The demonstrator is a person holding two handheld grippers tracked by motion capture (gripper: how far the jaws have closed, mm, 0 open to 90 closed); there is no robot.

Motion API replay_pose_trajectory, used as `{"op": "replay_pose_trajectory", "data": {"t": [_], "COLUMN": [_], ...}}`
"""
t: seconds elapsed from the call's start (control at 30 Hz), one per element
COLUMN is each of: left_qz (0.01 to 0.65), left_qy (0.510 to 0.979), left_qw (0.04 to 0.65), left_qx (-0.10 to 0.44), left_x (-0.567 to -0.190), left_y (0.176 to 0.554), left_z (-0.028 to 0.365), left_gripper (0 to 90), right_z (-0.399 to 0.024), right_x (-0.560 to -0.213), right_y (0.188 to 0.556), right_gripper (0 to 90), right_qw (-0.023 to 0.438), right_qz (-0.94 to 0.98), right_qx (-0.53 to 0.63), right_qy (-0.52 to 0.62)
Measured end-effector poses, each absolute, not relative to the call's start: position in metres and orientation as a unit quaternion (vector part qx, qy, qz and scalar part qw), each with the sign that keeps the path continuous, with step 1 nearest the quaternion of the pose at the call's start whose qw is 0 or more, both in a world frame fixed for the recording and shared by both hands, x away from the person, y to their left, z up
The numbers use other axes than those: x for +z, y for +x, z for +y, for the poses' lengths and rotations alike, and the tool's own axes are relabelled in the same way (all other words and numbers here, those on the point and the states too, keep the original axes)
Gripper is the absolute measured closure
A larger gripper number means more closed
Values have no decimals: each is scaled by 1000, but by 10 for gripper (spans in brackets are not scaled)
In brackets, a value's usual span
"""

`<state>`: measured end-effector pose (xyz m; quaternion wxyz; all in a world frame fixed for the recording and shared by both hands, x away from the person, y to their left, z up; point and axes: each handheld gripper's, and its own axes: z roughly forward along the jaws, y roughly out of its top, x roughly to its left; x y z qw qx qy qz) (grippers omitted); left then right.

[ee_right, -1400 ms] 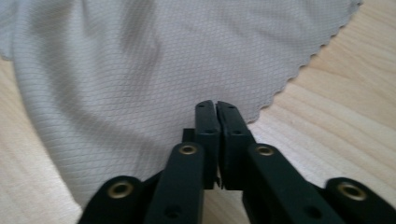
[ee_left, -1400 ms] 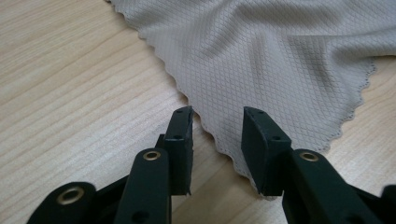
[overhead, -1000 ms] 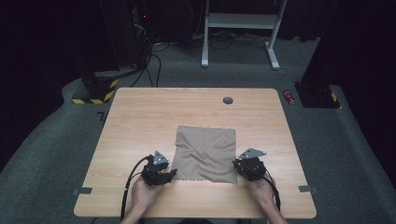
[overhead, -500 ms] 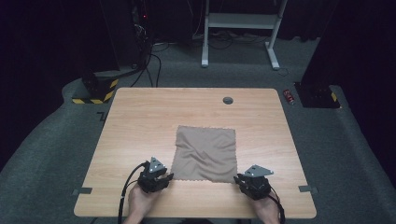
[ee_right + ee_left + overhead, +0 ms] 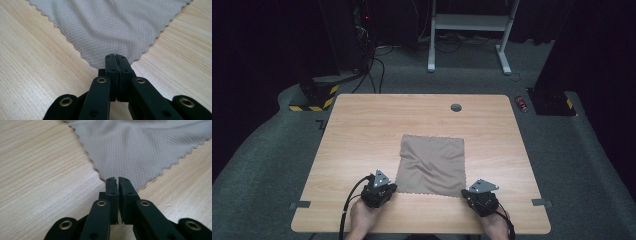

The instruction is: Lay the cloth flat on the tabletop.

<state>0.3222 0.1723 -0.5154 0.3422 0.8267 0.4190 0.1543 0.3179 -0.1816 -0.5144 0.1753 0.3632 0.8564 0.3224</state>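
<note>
High view: a square taupe cloth (image 5: 432,164) lies flat on the near half of a light wooden table (image 5: 362,130), its near edge not far from the table's front edge, with soft creases running across its lower part. The left gripper (image 5: 384,189) sits at the cloth's near left corner and the right gripper (image 5: 469,192) at its near right corner, each held by a hand that comes in from the bottom edge, with a cable trailing back from it. Left gripper view: the left gripper (image 5: 117,180) has its two black jaws drawn together on the scalloped corner of the cloth (image 5: 142,147), a thin slit left between the pads; they have just been closing, with the corner tip caught between them. The fabric shows a fine diamond weave and fans away from the jaws over the wood. Right gripper view: the right gripper (image 5: 116,56) is likewise pinched on the other near corner of the cloth (image 5: 110,25), pads pressed tight with no gap; these jaws too have just been closing. A small dark round grommet (image 5: 456,107) is set in the table near its far edge, well apart from the cloth.
</note>
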Motion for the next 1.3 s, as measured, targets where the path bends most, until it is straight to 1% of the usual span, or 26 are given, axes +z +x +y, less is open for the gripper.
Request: {"op": "replay_pose_trajectory", "data": {"t": [0.17,0.53,0.8,0.93,1.03,1.1,1.2,1.3], "left_qz": [417,407,396,391,390,398,408,401], "left_qy": [829,831,844,848,845,837,823,819], "left_qw": [343,349,335,332,336,343,362,378], "left_qx": [148,147,135,130,141,150,158,159], "left_x": [-515,-505,-508,-510,-510,-508,-503,-499], "left_y": [320,305,292,286,283,285,294,314], "left_z": [174,180,179,176,175,176,175,167], "left_gripper": [899,900,900,900,893,816,693,621], "right_z": [-183,-183,-184,-184,-184,-185,-184,-173], "right_x": [-513,-506,-509,-509,-507,-505,-499,-496], "right_y": [317,308,301,300,301,302,308,319], "right_gripper": [892,892,892,892,880,833,794,756], "right_qw": [176,176,161,163,166,170,165,170], "right_qz": [857,861,870,876,878,875,863,859], "right_qx": [322,324,315,304,301,309,333,346], "right_qy": [363,351,344,336,332,333,341,336]}}
